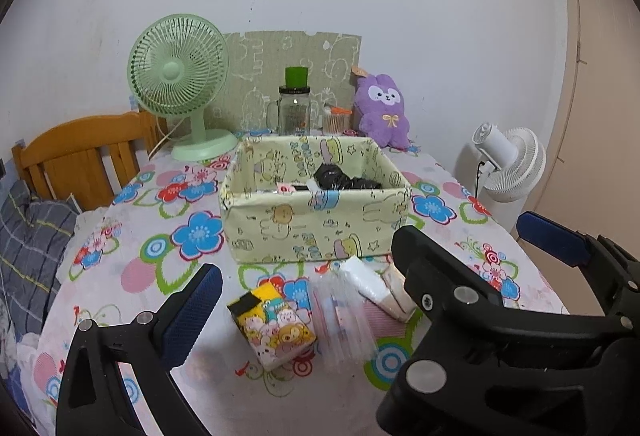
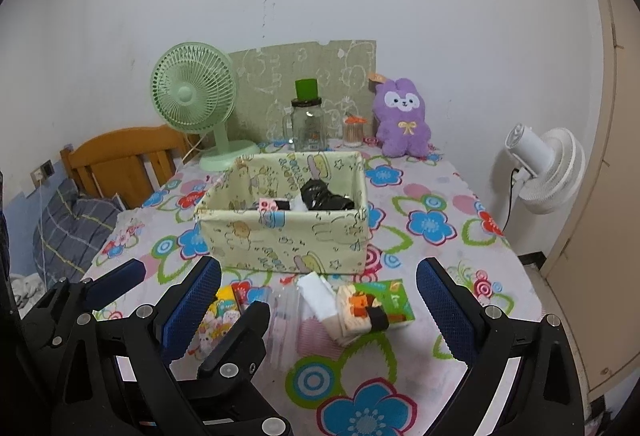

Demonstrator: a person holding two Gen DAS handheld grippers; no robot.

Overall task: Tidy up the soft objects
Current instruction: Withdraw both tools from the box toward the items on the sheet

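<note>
A pale yellow fabric box (image 1: 316, 226) (image 2: 280, 236) stands mid-table and holds a crumpled black bag (image 1: 340, 178) (image 2: 324, 198) and a small pink item. In front of it lie a yellow cartoon tissue pack (image 1: 272, 328) (image 2: 218, 316), a clear plastic bag (image 1: 342, 320) (image 2: 286, 324), a white tissue pack (image 1: 366, 280) (image 2: 318, 294) and an orange-green pack (image 2: 368, 306). My left gripper (image 1: 312, 288) (image 2: 188, 300) is open and empty above the yellow pack. My right gripper (image 2: 320, 316) (image 1: 460, 244) is open and empty above the white pack.
A green desk fan (image 1: 180, 84), a glass jar with green lid (image 1: 296, 104), a cotton-swab tub (image 1: 334, 120) and a purple plush rabbit (image 1: 384, 108) stand along the back wall. A white floor fan (image 2: 548, 168) is right of the table. A wooden bedhead (image 1: 84, 160) is left.
</note>
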